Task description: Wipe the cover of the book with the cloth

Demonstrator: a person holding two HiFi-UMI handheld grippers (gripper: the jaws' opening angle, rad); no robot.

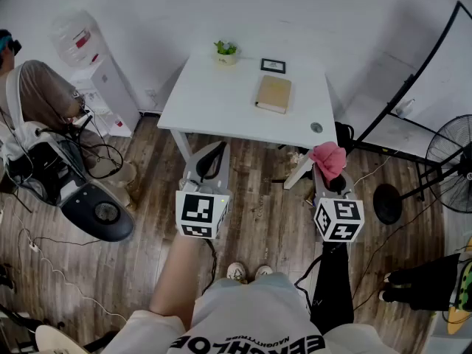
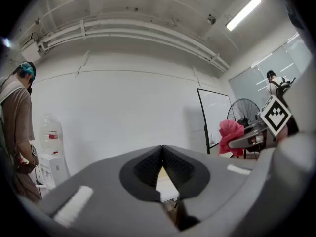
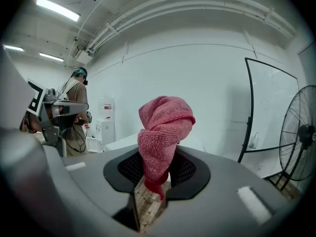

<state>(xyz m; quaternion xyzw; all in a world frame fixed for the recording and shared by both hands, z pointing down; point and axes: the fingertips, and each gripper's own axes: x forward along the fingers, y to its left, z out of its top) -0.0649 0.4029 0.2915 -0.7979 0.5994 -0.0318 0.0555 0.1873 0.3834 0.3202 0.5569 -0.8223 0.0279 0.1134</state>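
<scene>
Head view has the tan book [image 1: 273,93] lying flat on the white table [image 1: 214,102], apart from both grippers, which hang over the wooden floor [image 1: 258,220] short of the table's near edge. The right gripper [image 1: 325,174] [image 3: 158,168] pinches a bunched pink cloth [image 1: 328,158] [image 3: 163,132] between its jaws; the left gripper [image 1: 212,161] [image 2: 161,153] has its jaws pressed together at the tips, with nothing between them
</scene>
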